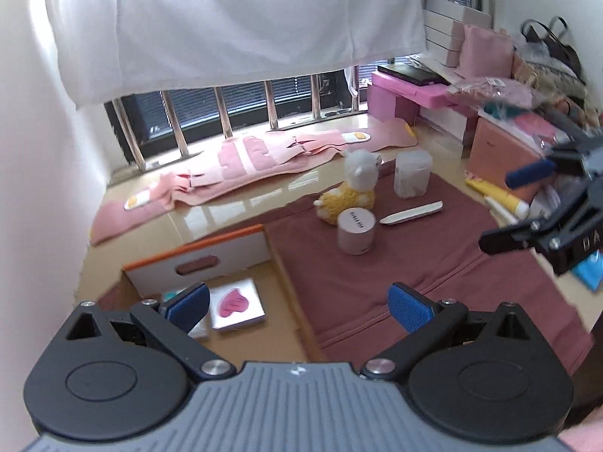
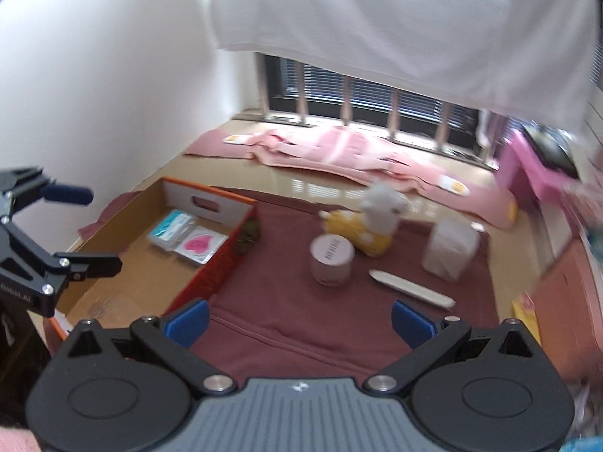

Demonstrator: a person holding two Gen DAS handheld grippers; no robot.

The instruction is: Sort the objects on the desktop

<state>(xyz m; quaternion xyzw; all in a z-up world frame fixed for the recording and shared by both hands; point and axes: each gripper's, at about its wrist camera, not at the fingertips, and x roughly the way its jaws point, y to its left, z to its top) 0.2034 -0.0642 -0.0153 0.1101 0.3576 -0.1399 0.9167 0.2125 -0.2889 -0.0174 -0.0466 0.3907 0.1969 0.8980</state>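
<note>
The left tool [image 1: 299,307] hangs with its blue-padded fingers [image 1: 409,310] spread wide apart and nothing between them, tilted down over the near edge of a maroon cloth [image 1: 414,282] spread on the glossy beige tabletop [image 1: 211,214]. Just below its left finger lies an open cardboard box with an orange-trimmed white end wall [image 1: 211,260], and inside it, close to that finger, rests a flat clear packet with a pink heart-shaped item [image 1: 235,303]. Ahead of the left tool, near the middle of the cloth, stands a short pale pink cylindrical jar [image 1: 356,231]; touching it from behind is a yellow and white plush toy [image 1: 352,188], to its right lies a slim white pen-like case [image 1: 412,213], and farther ahead stands a translucent white plastic container [image 1: 412,173]. The right tool [image 2: 299,324] is likewise fully apart and empty, its blue pads [image 2: 188,322] framing the cloth's near fold; from it the jar [image 2: 331,260] lies straight ahead, the white case [image 2: 412,290] ahead to the right, and the box [image 2: 158,248] ahead to the left, holding the heart packet [image 2: 199,245] beside a teal-printed packet [image 2: 171,228]. Beyond everything, a rumpled pink towel [image 1: 264,158] stretches along the barred window [image 1: 241,113], under a hanging white sheet [image 1: 226,19].
</note>
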